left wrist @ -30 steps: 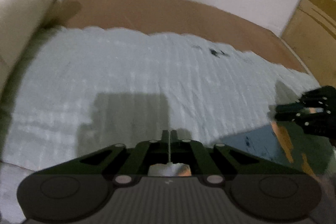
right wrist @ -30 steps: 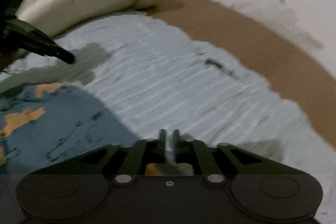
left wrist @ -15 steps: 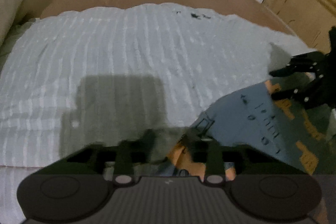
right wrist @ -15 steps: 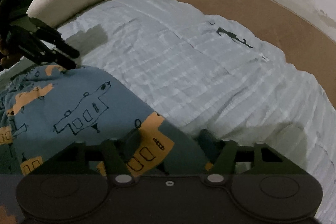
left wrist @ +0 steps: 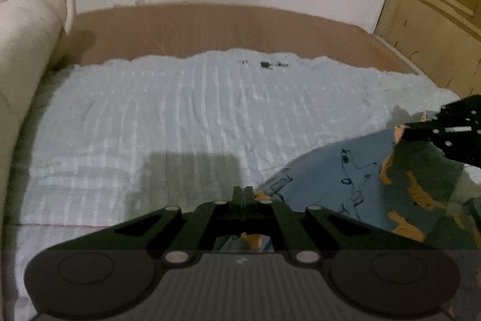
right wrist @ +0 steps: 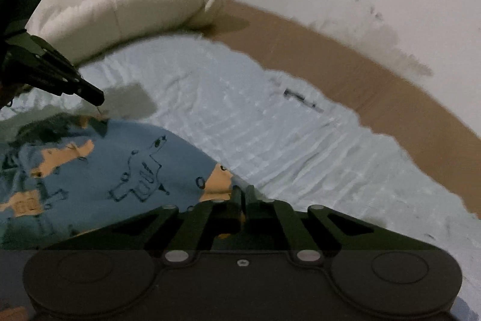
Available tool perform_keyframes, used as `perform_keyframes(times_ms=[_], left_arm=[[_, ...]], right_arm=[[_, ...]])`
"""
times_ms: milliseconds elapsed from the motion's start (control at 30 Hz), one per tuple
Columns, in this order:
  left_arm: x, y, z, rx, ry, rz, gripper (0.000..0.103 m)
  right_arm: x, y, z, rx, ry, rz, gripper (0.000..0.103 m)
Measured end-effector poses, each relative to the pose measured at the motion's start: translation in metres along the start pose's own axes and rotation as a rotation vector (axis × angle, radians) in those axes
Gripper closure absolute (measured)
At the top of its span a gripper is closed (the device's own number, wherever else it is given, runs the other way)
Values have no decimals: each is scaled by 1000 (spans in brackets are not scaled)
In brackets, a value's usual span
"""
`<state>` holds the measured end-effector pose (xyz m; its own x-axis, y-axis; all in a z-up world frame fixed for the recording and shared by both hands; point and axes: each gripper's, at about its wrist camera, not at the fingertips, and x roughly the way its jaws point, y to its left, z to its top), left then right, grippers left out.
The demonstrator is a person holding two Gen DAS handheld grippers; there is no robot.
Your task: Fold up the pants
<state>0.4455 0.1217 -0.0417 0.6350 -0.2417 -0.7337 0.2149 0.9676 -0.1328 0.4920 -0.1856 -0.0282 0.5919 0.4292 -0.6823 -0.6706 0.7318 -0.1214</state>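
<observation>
Since half a second ago both grippers reclosed: left gripper (left wrist: 243, 191) and right gripper (right wrist: 242, 191) each pinch an edge of the pants (right wrist: 99, 170), which drape on the bed (left wrist: 180, 116). Fabric is soft, light, floppy; hold corners.

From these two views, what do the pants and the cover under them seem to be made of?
Pants: probably soft matte knit cotton, blue with printed orange and outline drawings; it drapes and creases.
Bed cover: pale blue woven cloth, likely seersucker or ribbed cotton, judging by its puckered stripes.
</observation>
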Motion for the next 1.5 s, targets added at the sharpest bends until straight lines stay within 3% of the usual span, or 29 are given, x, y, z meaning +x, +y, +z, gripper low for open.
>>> perform_keyframes(times_ms=[67, 167, 300, 433, 600, 733, 900, 1000, 1200, 1267, 1400, 1433, 1500], left_arm=[[-8, -5, 0, 34, -40, -29, 103], [-8, -11, 5, 39, -24, -57, 100], [8, -8, 13, 40, 15, -104, 52], [39, -10, 20, 135, 87, -105, 51], [58, -5, 10, 245, 177, -166, 52], [55, 5, 1, 233, 194, -245, 51], [52, 19, 3, 224, 194, -247, 40], [52, 25, 8, 230, 204, -231, 40], [60, 23, 3, 269, 293, -278, 42], [63, 17, -1, 299, 302, -253, 44], [59, 2, -4, 340, 301, -235, 89], [56, -2, -5, 353, 293, -221, 97], [48, -7, -7, 366, 270, -214, 102]], right_arm=[[-19, 10, -3, -30, -25, -25, 103], [-30, 17, -6, -55, -7, -28, 103], [-31, 25, -14, -91, 32, -26, 103], [-27, 29, -31, -103, 54, -12, 103], [-23, 34, -59, -119, 81, 12, 103], [-23, 39, -79, -130, 78, 9, 103], [-23, 39, -91, -112, 62, 5, 103], [-23, 39, -92, -112, 57, 6, 103], [-21, 37, -92, -106, 56, 13, 103], [-21, 37, -91, -100, 57, 13, 103], [-21, 37, -89, -97, 62, 10, 103], [-22, 38, -89, -97, 62, 7, 103], [-23, 38, -86, -85, 57, -7, 103]])
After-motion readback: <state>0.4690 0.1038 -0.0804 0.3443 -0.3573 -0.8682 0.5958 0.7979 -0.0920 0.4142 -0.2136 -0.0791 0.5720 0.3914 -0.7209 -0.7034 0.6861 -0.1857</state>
